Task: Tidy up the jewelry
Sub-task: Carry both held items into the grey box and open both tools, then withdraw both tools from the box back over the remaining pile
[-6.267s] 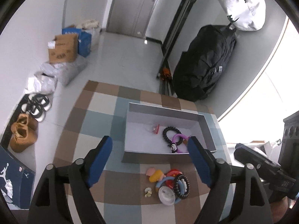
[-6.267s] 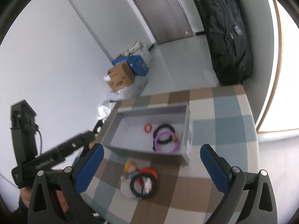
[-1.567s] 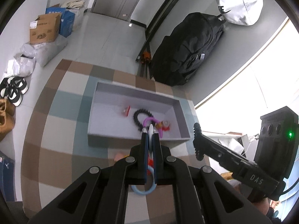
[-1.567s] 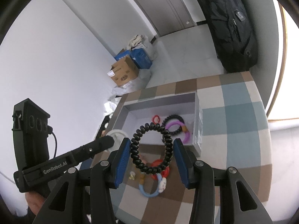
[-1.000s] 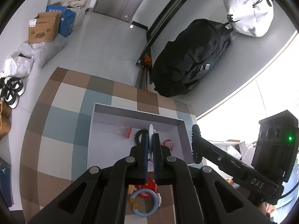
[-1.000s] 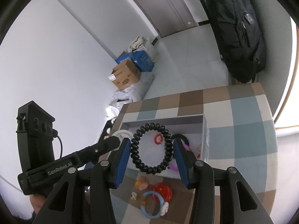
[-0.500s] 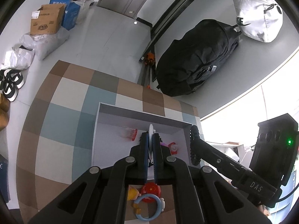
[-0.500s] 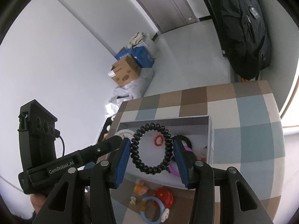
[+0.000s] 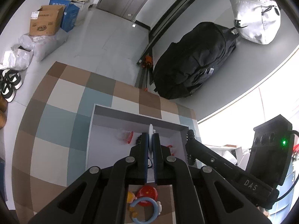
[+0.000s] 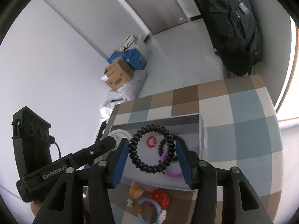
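My left gripper (image 9: 150, 140) is shut on a white ring (image 9: 150, 130), seen edge-on, held above the grey box (image 9: 130, 112). The white ring also shows in the right wrist view (image 10: 120, 133). My right gripper (image 10: 152, 150) is shut on a black spiral hair tie (image 10: 149, 149), held over the box (image 10: 168, 118). Inside the box lie a red ring (image 10: 152, 141), a black bead bracelet (image 10: 168, 150) and a purple bracelet (image 10: 172, 173). In front of the box lie a red round piece (image 10: 159, 197), a blue bangle (image 10: 149, 210) and a yellow-pink charm (image 10: 136, 190).
The box stands on a checked cloth (image 9: 56, 112) over a small table. A black backpack (image 9: 194, 63) and a white bag (image 9: 256, 16) are beyond the table. Cardboard boxes (image 9: 46, 20) and shoes (image 9: 9, 85) lie on the floor at left.
Both grippers have moved forward over the box, still holding the white ring and the black hair tie. The loose pieces in front of the box now sit lower in view.
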A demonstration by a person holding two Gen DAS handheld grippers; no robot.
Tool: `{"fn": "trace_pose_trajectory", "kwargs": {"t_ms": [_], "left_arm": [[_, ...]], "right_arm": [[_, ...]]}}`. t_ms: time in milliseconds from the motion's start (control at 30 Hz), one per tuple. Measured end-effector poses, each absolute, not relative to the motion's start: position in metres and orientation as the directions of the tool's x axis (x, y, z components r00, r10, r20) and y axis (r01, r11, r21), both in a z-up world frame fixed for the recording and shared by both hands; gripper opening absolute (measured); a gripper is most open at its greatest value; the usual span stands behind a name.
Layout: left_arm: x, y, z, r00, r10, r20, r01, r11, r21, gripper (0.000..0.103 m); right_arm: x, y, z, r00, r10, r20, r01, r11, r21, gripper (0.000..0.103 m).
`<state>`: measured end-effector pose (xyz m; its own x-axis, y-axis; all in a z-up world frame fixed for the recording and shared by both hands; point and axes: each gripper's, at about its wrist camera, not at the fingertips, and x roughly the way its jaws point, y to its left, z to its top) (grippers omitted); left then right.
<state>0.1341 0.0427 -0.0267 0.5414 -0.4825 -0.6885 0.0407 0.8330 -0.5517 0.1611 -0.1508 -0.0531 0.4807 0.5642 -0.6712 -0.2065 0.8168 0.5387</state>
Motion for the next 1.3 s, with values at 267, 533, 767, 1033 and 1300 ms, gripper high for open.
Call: {"fn": "trace_pose_trajectory", "kwargs": {"t_ms": [267, 533, 767, 1033, 1300], "left_arm": [[0.133, 0.043, -0.022, 0.547, -0.484, -0.683, 0.04, 0.83, -0.556, 0.035], [0.129, 0.039, -0.022, 0.542, -0.454, -0.707, 0.036, 0.853, -0.52, 0.038], [0.118, 0.039, -0.016, 0.575, -0.402, -0.712, 0.031, 0.881, -0.473, 0.058], [0.103, 0.038, -0.01, 0.61, -0.346, -0.713, 0.039, 0.912, -0.408, 0.059], [0.08, 0.036, -0.005, 0.641, -0.297, -0.708, 0.043, 0.934, -0.354, 0.073]], "right_arm": [[0.152, -0.162, -0.039, 0.544, 0.569, -0.617, -0.233, 0.809, 0.54, 0.079], [0.151, -0.167, -0.038, 0.557, 0.557, -0.616, -0.225, 0.815, 0.535, 0.091], [0.145, -0.167, -0.036, 0.564, 0.55, -0.616, -0.243, 0.824, 0.512, 0.098], [0.134, -0.17, -0.032, 0.583, 0.538, -0.609, -0.25, 0.832, 0.495, 0.103], [0.115, -0.174, -0.032, 0.601, 0.512, -0.614, -0.251, 0.85, 0.463, 0.103]]}}
